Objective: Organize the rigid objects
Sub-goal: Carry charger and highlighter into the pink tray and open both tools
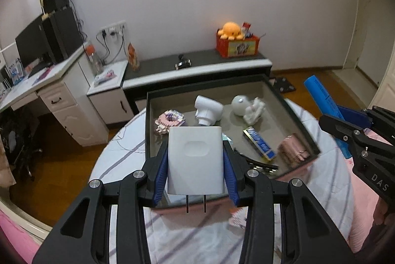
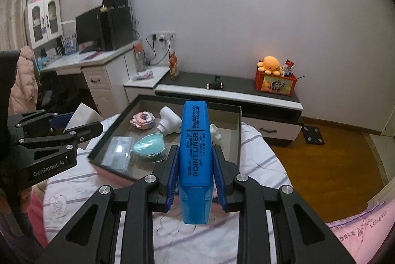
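charger [image 1: 196,160] clamped in left hand-held gripper [image 1: 196,171], above tray [image 1: 293,111].

One tray [image 1: 291,113], two grippers, one white charger [image 1: 195,160], one blue highlighter [image 2: 195,160], one white figurine [image 1: 249,107], one teal mouse [image 2: 149,146]

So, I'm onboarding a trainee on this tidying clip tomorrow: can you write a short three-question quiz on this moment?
1. True or false: the left gripper is shut on a white charger.
2. What does the right gripper hold? A) toothpaste box B) blue highlighter C) orange plush
3. Fill in: the white figurine lies inside the dark ____.

Key: 1 true; 2 B, the blue highlighter; 3 tray.
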The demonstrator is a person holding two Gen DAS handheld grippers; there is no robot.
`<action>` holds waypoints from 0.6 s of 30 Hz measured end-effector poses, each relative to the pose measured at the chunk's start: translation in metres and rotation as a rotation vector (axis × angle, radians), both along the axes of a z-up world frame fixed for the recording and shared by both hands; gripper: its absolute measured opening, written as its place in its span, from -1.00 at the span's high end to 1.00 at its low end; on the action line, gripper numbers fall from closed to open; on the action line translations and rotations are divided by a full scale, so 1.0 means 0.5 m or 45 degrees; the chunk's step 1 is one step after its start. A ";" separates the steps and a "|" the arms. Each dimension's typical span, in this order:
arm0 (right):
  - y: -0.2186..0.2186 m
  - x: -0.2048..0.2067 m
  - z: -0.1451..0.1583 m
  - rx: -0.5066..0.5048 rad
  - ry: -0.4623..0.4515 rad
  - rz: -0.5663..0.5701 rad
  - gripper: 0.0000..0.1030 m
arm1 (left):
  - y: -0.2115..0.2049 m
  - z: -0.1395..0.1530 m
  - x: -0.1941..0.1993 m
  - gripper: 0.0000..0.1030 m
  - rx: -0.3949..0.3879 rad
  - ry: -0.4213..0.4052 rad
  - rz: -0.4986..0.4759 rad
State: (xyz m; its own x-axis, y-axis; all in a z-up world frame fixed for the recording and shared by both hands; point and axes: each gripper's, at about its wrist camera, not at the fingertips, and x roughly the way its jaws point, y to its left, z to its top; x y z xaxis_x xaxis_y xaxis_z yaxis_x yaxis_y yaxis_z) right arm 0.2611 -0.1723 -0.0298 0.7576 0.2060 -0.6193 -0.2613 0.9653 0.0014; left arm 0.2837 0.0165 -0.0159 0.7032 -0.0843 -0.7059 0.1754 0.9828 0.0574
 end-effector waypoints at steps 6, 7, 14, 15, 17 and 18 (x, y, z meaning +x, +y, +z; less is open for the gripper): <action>0.020 0.095 -0.065 -0.034 0.105 0.022 0.47 | 0.006 -0.071 0.083 0.21 0.022 0.120 0.013; 0.024 0.108 -0.076 -0.035 0.129 0.028 0.47 | 0.006 -0.083 0.092 0.21 0.019 0.143 0.013; 0.032 0.167 -0.139 -0.058 0.246 0.038 0.47 | 0.013 -0.133 0.126 0.21 0.010 0.225 0.023; 0.033 0.168 -0.142 -0.062 0.250 0.036 0.47 | 0.015 -0.134 0.126 0.21 0.011 0.224 0.026; 0.034 0.172 -0.146 -0.072 0.253 0.033 0.47 | 0.018 -0.132 0.125 0.21 0.007 0.221 0.030; 0.034 0.173 -0.148 -0.072 0.257 0.034 0.47 | 0.018 -0.132 0.124 0.20 0.010 0.223 0.032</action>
